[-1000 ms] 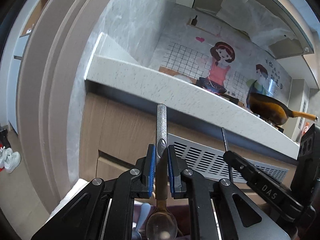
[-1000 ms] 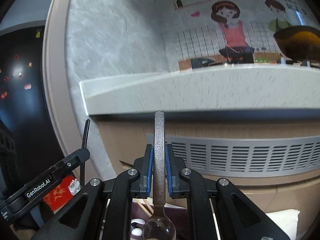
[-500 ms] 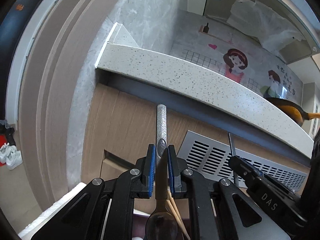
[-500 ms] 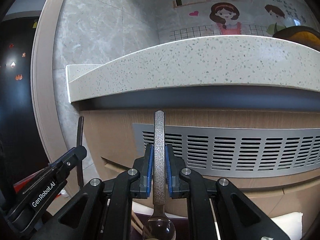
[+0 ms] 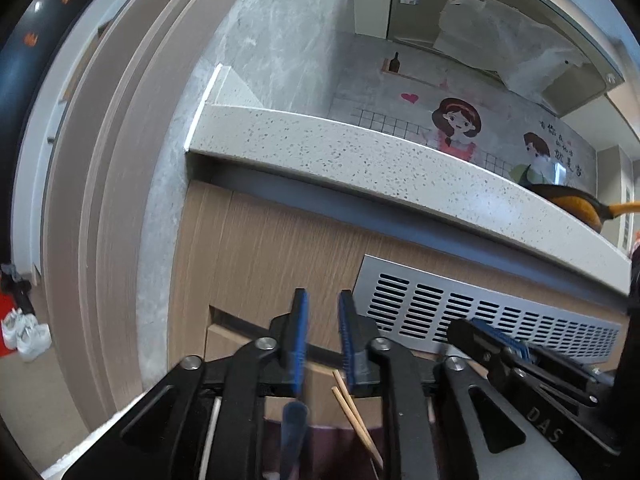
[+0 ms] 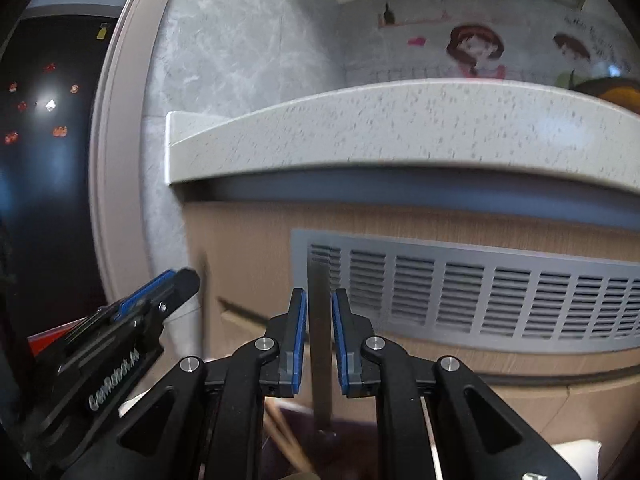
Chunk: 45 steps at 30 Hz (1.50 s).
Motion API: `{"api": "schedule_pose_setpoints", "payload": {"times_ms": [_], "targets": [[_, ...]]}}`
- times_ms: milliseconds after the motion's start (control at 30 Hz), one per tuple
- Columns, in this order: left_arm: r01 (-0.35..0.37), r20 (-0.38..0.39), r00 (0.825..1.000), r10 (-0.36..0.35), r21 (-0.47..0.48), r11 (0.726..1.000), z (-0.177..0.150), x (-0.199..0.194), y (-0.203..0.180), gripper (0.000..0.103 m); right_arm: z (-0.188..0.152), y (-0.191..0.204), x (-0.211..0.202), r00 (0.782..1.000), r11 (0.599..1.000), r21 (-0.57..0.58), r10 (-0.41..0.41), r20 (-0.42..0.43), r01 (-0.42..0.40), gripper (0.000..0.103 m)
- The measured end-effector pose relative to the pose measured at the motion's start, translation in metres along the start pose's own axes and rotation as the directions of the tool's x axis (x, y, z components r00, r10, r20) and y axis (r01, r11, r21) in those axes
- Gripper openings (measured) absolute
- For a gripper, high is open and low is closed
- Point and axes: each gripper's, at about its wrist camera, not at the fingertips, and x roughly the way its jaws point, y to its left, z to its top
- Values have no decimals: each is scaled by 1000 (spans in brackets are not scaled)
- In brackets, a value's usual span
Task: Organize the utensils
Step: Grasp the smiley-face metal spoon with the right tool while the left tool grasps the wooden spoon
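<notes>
Two handheld grippers point level at a wooden cabinet front under a speckled counter [image 5: 360, 160] whose edge overhangs them. The left gripper [image 5: 323, 336] has its jaws opening, with nothing between its blue pads; a blurred bluish utensil handle [image 5: 294, 436] sits just below them, beside two wooden chopsticks [image 5: 354, 416]. The right gripper [image 6: 319, 340] has its jaws opening too, and a dark spoon handle [image 6: 321, 344] stands upright in the gap, with slim space showing on each side. A slatted metal vent [image 6: 480, 296] lies ahead, with open space between the grippers and the cabinet.
</notes>
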Motion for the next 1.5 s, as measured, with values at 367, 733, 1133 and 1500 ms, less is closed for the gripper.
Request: {"api": "schedule_pose_setpoints", "payload": {"times_ms": [367,733,1133,1500], "targets": [[-72,-229,972,47,-102,992,16,-57,29,36,-3,-10,-61,997,1000,6,12,-74,-12,14],[-195,-544,818,187,43,980,-51,-118,45,41,-92,21,-88,865,986,60,165,-474,-155,18],[-249,-618,736,276,133,959,-93,-149,57,49,-161,61,-62,719,991,69,129,-683,-113,18],[-180,-648,722,241,161,970,-94,-139,30,50,-161,38,-64,739,1000,-2,9,-673,-14,13]]}}
